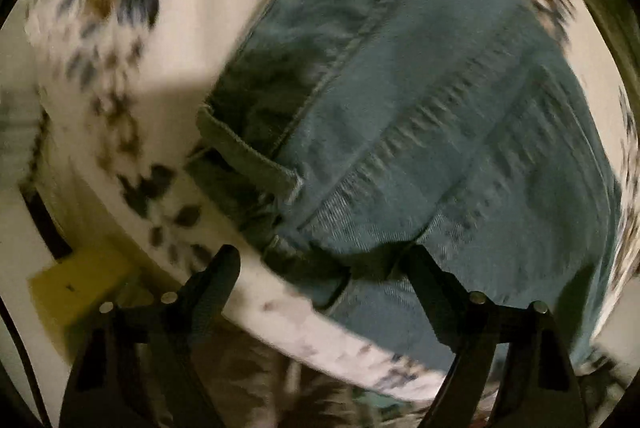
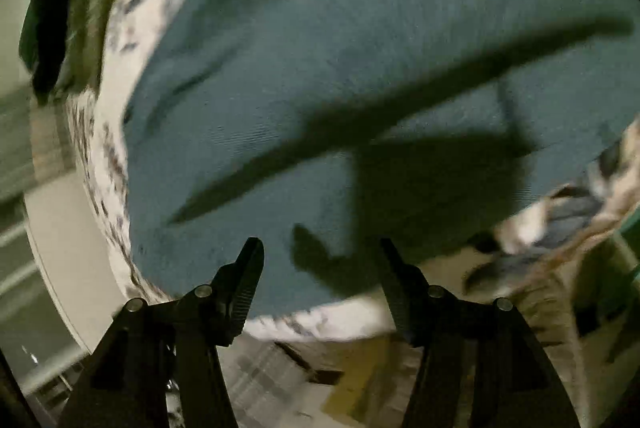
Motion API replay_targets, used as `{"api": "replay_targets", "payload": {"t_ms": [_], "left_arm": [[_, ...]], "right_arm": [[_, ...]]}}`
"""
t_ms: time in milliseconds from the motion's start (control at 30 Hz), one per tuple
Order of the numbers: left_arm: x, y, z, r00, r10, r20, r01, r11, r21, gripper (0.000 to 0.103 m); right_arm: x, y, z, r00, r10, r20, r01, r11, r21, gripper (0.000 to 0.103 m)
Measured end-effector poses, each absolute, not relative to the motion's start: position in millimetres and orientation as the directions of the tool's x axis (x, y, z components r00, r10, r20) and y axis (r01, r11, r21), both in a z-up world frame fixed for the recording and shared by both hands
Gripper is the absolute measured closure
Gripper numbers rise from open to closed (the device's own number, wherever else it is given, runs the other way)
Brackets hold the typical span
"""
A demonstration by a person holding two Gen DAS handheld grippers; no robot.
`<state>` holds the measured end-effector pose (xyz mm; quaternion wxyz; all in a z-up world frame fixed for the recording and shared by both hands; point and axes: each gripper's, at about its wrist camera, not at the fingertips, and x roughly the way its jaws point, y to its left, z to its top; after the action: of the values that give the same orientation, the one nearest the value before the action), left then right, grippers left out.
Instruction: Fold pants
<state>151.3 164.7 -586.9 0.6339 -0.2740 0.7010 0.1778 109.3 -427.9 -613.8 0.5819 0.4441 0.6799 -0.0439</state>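
1. Both claws are over the pants now, teal denim spread on a round table draped in a white cloth printed with dark and brown leaves; the pictures are blurred, so fine detail is lost
2. Left gripper is spread wide with nothing between the fingers; its right finger lies over the near edge of the denim, its left finger over bare cloth; whether it touches, I cannot tell
3. Right gripper is wide apart too, empty, hanging above a flat stretch of the pants, with its own shadow thrown across the fabric
4. Progress, as I judge it: layers look stacked, a hem or cuff peeks out at the left edge, so some folding seems done; a final fold or tidy may remain
5. Material: heavy twill weave, raised stitched seams, puckered along one line; stiff enough to hold a crease, thick at the hems
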Motion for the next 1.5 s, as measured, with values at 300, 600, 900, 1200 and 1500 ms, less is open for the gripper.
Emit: {"api": "replay_targets", "payload": {"t_ms": [300,600,900,1200,1500], "left_arm": [[134.3,173.9,-566.8,0.082,-0.136,-0.987,-0.668,0.727,-0.156,0.077],[116.9,178.8,-564.9,0.059,-0.179,-0.982,-0.568,0.803,-0.18,0.074],[105.3,199.8,-552.7,0.115,-0.204,-0.972,-0.64,0.733,-0.23,0.061],[115.3,244.2,-578.1,0.123,-0.191,-0.974,-0.749,0.625,-0.218,0.061],[113.3,248.0,-549.8,0.176,-0.06,-0.983,-0.702,0.692,-0.168,0.088]], "right_arm": [[100.3,-401.1,-612.1,0.151,0.453,-0.879,0.681,0.597,0.425,0.102],[73.0,-376.7,-602.1,0.09,0.594,-0.799,0.626,0.591,0.509,0.093],[75.1,-371.1,-652.5,0.125,0.635,-0.762,0.746,0.446,0.494,0.058],[67.6,-354.2,-628.7,0.145,0.594,-0.791,0.729,0.477,0.491,0.058],[56.3,-343.4,-616.0,0.213,0.54,-0.814,0.738,0.457,0.496,0.097]]}}
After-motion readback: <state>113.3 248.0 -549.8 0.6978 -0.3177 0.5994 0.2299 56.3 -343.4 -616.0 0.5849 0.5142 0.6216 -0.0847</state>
